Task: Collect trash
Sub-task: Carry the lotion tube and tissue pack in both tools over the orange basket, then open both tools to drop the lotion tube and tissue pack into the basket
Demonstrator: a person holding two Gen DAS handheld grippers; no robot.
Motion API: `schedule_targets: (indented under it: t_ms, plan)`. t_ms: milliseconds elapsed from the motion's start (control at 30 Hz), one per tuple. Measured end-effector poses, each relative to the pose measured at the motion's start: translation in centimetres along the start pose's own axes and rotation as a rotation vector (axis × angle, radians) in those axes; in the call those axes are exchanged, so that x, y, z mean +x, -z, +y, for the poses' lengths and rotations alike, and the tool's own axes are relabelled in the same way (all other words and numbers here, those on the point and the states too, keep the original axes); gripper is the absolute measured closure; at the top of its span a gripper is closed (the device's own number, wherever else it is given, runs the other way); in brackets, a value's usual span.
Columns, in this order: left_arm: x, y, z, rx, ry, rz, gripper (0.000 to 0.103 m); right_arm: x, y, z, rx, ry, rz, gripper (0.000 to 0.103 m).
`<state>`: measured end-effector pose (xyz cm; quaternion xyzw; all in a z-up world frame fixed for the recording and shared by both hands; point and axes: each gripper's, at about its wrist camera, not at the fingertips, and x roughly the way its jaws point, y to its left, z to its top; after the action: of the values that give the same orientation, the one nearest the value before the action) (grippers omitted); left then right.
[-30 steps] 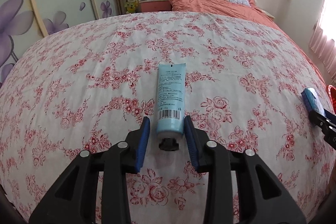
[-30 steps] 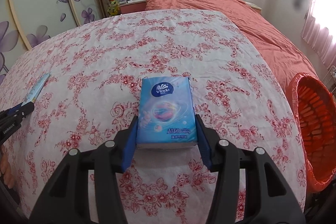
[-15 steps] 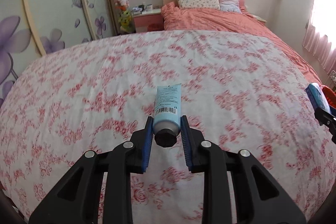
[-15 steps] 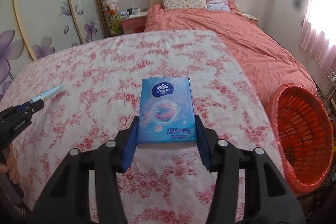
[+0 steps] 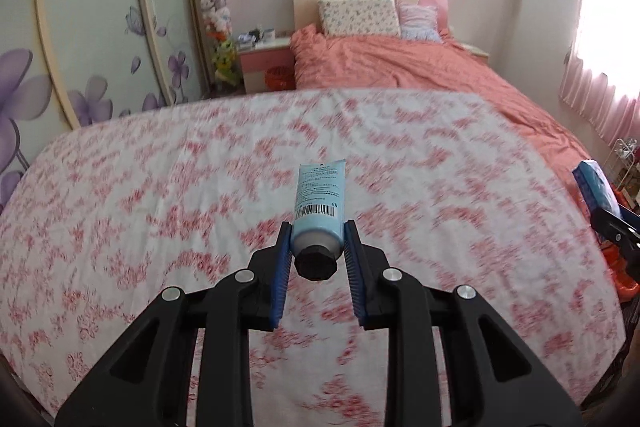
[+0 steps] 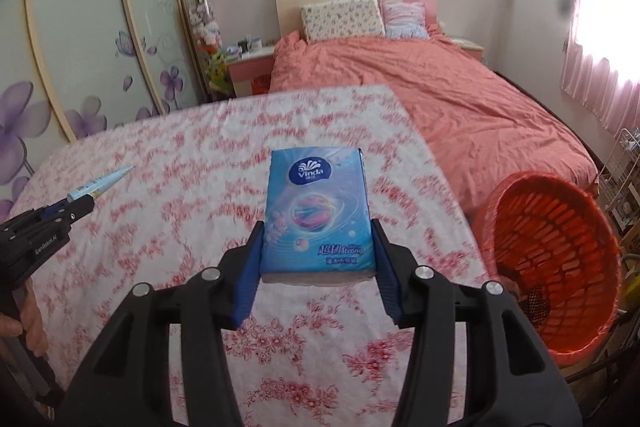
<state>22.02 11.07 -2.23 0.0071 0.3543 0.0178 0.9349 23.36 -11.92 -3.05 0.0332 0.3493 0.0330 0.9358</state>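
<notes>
My left gripper [image 5: 316, 247] is shut on a light blue tube [image 5: 319, 203] with a black cap, held in the air above the floral sheet [image 5: 160, 207]. My right gripper [image 6: 318, 251] is shut on a blue Vinda tissue pack [image 6: 316, 211], also lifted off the sheet. The left gripper with the tube shows at the left edge of the right wrist view [image 6: 76, 205]. The tissue pack shows at the right edge of the left wrist view [image 5: 596, 187]. An orange mesh trash basket [image 6: 552, 259] stands on the floor to the right of the right gripper.
A bed with an orange cover [image 6: 460, 95] and pillows [image 6: 340, 17] lies beyond the floral surface. A pink nightstand [image 5: 266, 67] and plush toys stand at the back left. A sliding wardrobe with purple flowers [image 5: 80, 47] is on the left. A wire rack [image 6: 624, 179] stands at the right.
Both grippers have risen from the sheet with their objects. The left gripper closed on the tube and lifted it. The orange basket has come further into the right wrist view.
</notes>
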Motion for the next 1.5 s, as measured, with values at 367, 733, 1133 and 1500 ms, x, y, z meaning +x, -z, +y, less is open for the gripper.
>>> schedule_targets:
  t_ms: [367, 733, 1133, 1500]
  plan:
    - [-3.9, -2.6, -7.3, 0.073, 0.127, -0.096, 0.077, -6.2, -1.0, -5.1, 0.080, 0.044, -0.113, 0.053]
    - [-5.8, -3.4, -15.8, 0.156, 0.295, -0.137, 0.077, -10.1, -0.6, -12.3, 0.196, 0.126, -0.181, 0.053]
    - [-5.6, -2.7, -26.2, 0.276, 0.470, -0.116, 0.077, -11.3, 1.4, -21.4, 0.342, 0.210, -0.196, 0.053]
    - [-2.6, -0.8, -34.6, 0.375, 0.565, -0.028, 0.076, -9.1, 2.5, -28.6, 0.455, 0.228, -0.171, 0.052]
